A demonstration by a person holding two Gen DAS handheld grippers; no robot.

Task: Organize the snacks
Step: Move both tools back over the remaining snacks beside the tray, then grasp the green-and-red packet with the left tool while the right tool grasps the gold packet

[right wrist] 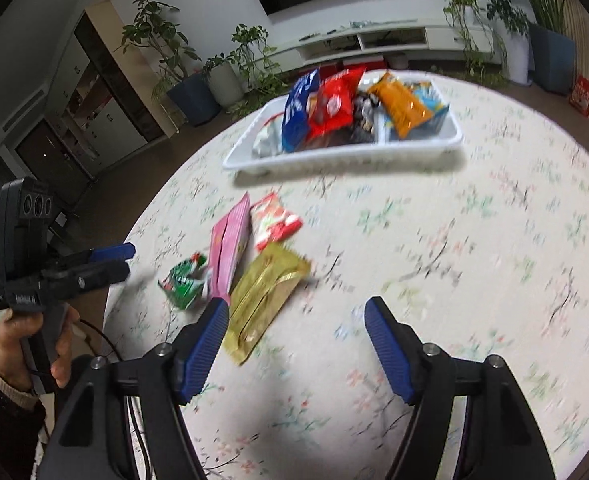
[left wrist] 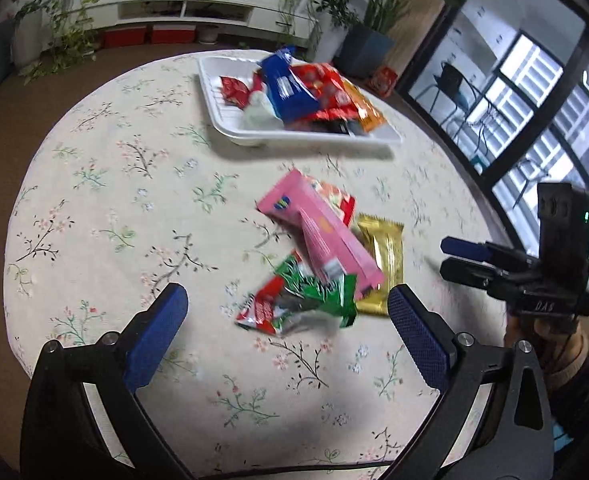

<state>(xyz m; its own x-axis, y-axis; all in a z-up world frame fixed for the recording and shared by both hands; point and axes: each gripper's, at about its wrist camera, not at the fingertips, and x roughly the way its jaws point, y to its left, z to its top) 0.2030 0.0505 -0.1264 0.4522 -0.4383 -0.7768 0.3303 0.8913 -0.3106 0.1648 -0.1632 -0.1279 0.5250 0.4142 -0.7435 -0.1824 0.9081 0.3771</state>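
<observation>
A white tray [left wrist: 230, 128] [right wrist: 334, 160] at the far side of the table holds a blue packet [left wrist: 286, 84], a red packet [left wrist: 322, 84] and an orange packet [left wrist: 364, 110]. Nearer, a loose group lies on the cloth: a pink packet [left wrist: 322, 236] [right wrist: 230, 248], a white-and-red packet [right wrist: 272, 222], a gold packet [left wrist: 382, 264] [right wrist: 262, 300] and a crumpled green-and-red packet [left wrist: 306, 304] [right wrist: 184, 282]. My left gripper [left wrist: 287, 290] [right wrist: 128, 259] hangs open above the green packet, pads clear of it. My right gripper [right wrist: 296, 302] [left wrist: 445, 257] is open beside the gold packet, holding nothing.
The round table carries a floral cloth [left wrist: 114, 200]; its edge curves close on the left in the right wrist view. A hand [right wrist: 26, 340] grips the left tool. Potted plants [right wrist: 198, 80], a white low cabinet [left wrist: 182, 10] and large windows [left wrist: 534, 92] surround the table.
</observation>
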